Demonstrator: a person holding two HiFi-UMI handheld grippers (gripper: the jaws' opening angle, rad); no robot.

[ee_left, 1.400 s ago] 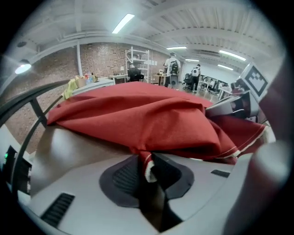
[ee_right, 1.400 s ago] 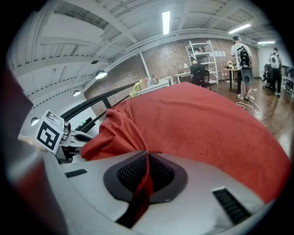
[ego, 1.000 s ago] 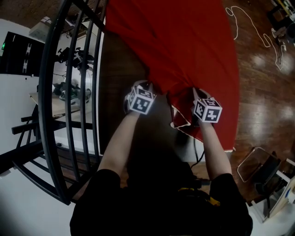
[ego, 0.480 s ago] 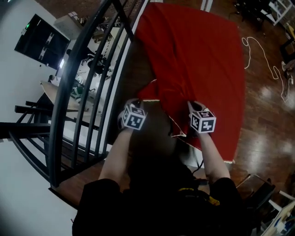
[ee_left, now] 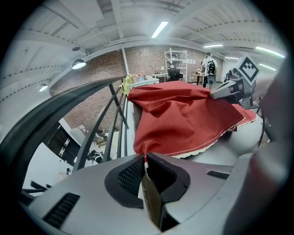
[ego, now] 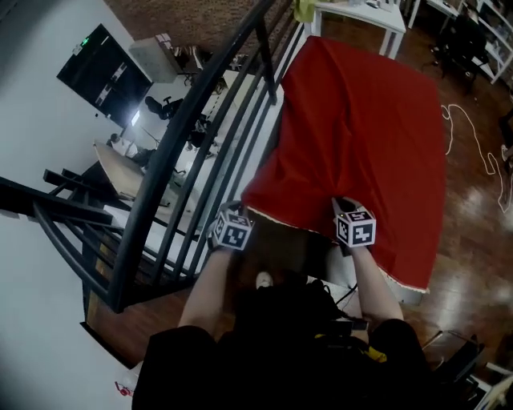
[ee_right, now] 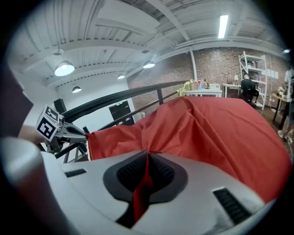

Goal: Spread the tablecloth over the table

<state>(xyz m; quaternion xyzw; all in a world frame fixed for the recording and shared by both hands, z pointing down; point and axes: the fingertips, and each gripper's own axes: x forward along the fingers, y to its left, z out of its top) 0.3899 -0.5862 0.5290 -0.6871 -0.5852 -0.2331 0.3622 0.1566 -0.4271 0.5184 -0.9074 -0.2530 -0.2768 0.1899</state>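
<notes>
A large red fabric tablecloth (ego: 361,136) lies lengthwise over a long worktop that is hidden beneath it, running away from the person towards a white table (ego: 357,11) at the far end of the room. Its right side hangs down over a glossy brown wooden floor (ego: 473,208), and its near right corner, edged in cream trim, droops below the level of the hands. The left gripper (ego: 237,218), a grey two-jaw tool topped by a cube with square markers, has its jaws pressed together on the near left corner of the cloth; in the left gripper view a thin pinch of red fabric and its cream hem disappears into the closed slit between the jaws (ee_left: 146,160), with the tablecloth (ee_left: 183,114) billowing up beyond it. The right gripper (ego: 343,210) is clamped in the same way on the near edge further to the right, and the right gripper view shows a red fold caught between its closed jaws (ee_right: 147,158) while the rest of the tablecloth (ee_right: 220,133) rises in soft ridges ahead. The stretch of hem between the two grippers is pulled out along the near end of the worktop. A curved black metal railing (ego: 200,136) with vertical bars stands just to the left of the cloth. The person's bare forearms extend from black sleeves to both grippers.
</notes>
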